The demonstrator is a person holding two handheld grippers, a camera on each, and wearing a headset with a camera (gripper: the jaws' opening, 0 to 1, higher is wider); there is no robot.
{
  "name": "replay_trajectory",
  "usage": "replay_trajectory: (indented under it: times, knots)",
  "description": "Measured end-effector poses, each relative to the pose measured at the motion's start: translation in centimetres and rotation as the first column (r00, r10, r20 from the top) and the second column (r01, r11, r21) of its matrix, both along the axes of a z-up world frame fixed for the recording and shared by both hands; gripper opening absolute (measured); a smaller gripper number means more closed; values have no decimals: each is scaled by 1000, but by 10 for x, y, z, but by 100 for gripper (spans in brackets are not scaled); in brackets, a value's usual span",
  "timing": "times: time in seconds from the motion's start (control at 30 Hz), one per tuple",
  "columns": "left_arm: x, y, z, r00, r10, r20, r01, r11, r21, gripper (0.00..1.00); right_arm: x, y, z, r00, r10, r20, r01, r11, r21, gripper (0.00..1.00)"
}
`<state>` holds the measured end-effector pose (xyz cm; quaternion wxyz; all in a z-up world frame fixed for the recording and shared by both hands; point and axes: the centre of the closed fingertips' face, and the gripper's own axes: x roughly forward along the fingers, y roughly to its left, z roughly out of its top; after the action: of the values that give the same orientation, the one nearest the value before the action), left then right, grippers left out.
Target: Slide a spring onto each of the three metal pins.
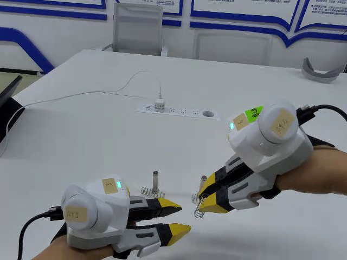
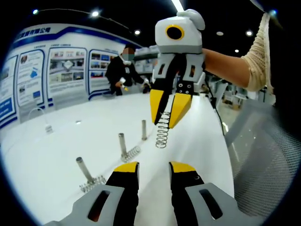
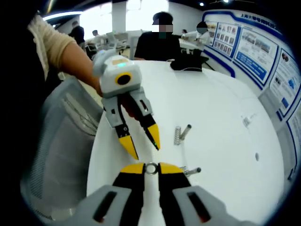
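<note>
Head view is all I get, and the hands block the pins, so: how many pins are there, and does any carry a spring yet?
Observer: Left gripper view shows three: near pin, middle pin, far pin, all bare.
Operator: And the grip on the right?
Observer: Right gripper view shows the held spring end-on, its end ring pinched between the tips of the right tongs.
Operator: Any spare springs hidden from me?
Observer: A loose spring lies at the near pin's foot.

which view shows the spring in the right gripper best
Left gripper view: the spring hangs side-on, coils clear, from the right gripper. The right gripper view sees it end-on, as a ring; the head view has it small and faint.
</note>
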<state>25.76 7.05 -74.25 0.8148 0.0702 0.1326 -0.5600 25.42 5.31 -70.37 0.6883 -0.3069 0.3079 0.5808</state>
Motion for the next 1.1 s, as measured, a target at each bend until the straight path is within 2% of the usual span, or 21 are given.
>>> replay_trajectory:
  times: [0.43,0.7,1.1]
  knots:
    - [9,29,-3,997,81,-17,-81,997,4,36,15,-24,11,997,-77,21,76,997,2,12]
    - [17,48,-6,989,146,-34,-146,989,2,43,26,-43,17,990,-131,42,132,991,-9,12]
    - [23,59,-8,980,192,-49,-192,981,4,52,47,-69,32,974,-210,81,212,977,-20,12]
